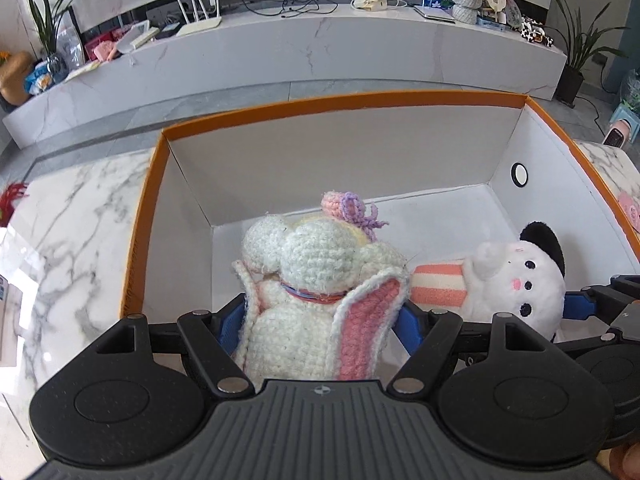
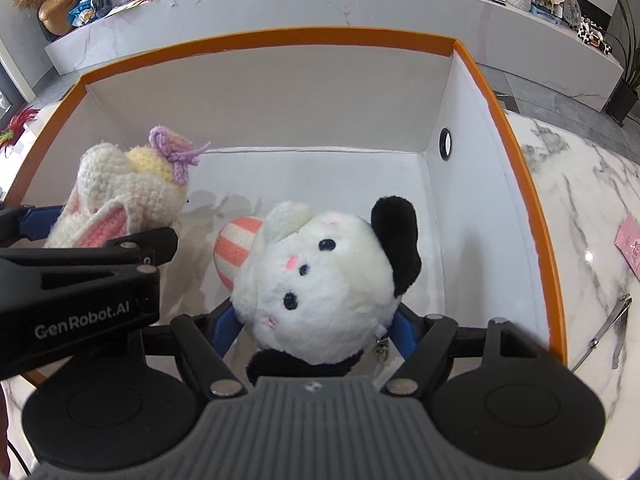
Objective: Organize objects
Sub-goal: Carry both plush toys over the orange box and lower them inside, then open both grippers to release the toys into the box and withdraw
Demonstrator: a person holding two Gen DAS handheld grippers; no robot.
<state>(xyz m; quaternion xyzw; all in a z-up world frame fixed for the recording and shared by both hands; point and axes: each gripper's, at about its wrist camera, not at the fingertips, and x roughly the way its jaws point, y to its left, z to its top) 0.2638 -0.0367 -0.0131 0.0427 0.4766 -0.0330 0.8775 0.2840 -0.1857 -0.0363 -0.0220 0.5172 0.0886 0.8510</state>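
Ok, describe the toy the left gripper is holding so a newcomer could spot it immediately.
Find the big white box with the orange rim on the marble table. Over its left half, the left gripper holds a crocheted white bunny between blue fingers. Unlike the fluffy black-eared plush beside it, it is knitted yarn with pink-lined ears and a purple bow.

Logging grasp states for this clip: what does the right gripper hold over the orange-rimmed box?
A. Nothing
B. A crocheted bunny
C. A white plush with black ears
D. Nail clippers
C: the right gripper has its jaws closed on the white plush; the left gripper holds the crocheted bunny.
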